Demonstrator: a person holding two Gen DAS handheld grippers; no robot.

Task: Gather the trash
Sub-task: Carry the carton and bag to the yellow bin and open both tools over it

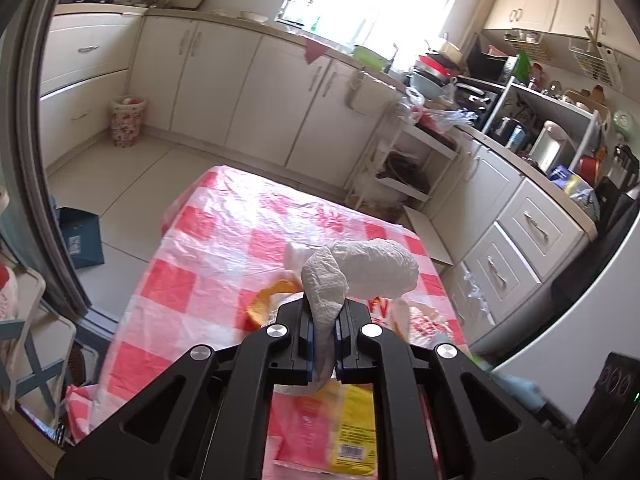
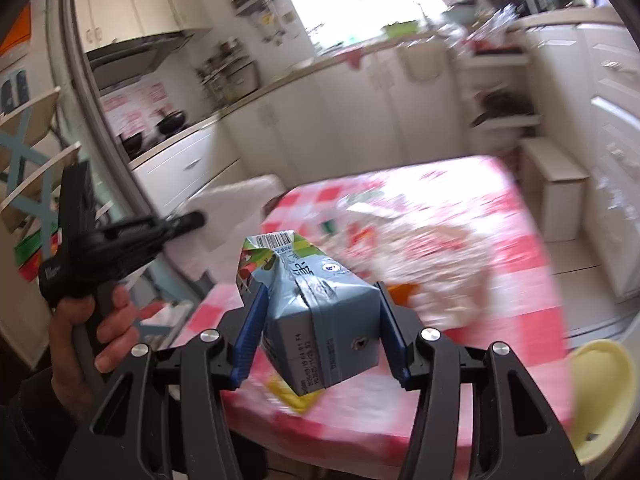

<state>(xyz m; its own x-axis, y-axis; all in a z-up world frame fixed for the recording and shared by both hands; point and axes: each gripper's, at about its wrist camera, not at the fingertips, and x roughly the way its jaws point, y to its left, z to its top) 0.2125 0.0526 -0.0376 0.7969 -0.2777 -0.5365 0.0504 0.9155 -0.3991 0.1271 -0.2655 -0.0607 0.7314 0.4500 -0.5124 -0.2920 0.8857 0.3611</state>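
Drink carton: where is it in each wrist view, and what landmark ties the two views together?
Left wrist: drink carton not in view; the left gripper pinches a crumpled white tissue.
Right wrist: lower centre, drink carton clamped between the right gripper's blue pads, above the table.
Shared landmark: the red-and-white checked tablecloth.
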